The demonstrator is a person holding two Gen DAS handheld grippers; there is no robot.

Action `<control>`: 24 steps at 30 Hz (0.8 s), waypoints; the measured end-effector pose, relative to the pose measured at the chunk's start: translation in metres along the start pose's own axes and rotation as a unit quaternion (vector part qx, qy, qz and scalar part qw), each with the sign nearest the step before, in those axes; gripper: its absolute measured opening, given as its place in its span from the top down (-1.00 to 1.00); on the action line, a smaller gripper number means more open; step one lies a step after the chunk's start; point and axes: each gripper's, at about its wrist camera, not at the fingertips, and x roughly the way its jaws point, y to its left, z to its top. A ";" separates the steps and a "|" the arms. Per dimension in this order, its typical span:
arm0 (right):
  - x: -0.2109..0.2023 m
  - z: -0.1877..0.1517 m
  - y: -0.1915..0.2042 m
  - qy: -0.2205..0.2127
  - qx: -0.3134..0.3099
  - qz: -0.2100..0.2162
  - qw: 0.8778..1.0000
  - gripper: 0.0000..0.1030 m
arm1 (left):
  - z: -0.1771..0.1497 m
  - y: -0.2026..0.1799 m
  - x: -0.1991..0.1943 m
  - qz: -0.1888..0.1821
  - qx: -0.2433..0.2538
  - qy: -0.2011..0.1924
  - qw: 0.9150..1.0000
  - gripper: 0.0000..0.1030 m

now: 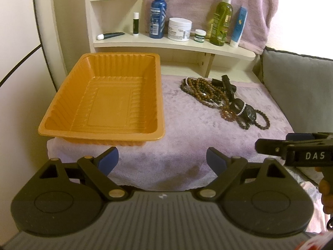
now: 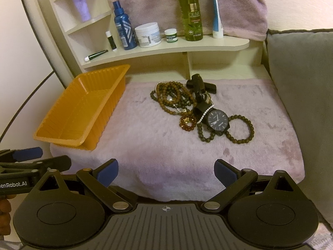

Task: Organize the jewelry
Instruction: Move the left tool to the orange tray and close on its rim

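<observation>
Both grippers hang over the towel's (image 2: 145, 141) near edge with fingers spread wide, left (image 1: 162, 161) and right (image 2: 166, 171), nothing in either. The jewelry (image 2: 193, 108) sits in a tangled pile toward the towel's far right, watch (image 2: 217, 121) on top. The orange tray (image 1: 108, 98) is empty, on the left edge.

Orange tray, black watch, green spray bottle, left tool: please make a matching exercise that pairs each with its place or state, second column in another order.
Things:
1. orange tray
2. black watch
3. green spray bottle
4. left tool

Places or states:
A. upright on the shelf
B. open, holding nothing
C. empty, on the towel's left side
D. in the jewelry pile, among bead bracelets

Pairs: 1-C, 2-D, 3-A, 4-B
</observation>
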 end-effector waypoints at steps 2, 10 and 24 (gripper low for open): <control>0.001 0.001 -0.003 -0.007 0.002 0.002 1.000 -0.91 | 0.000 0.005 0.000 0.008 -0.006 -0.004 1.000 -0.75; 0.005 0.005 -0.018 -0.034 0.021 0.009 0.999 -0.64 | -0.007 0.041 -0.003 0.059 -0.044 -0.040 0.996 -0.75; 0.024 0.014 -0.052 -0.066 0.061 -0.001 0.996 -0.64 | -0.021 0.109 0.007 0.152 -0.134 -0.113 0.973 -0.59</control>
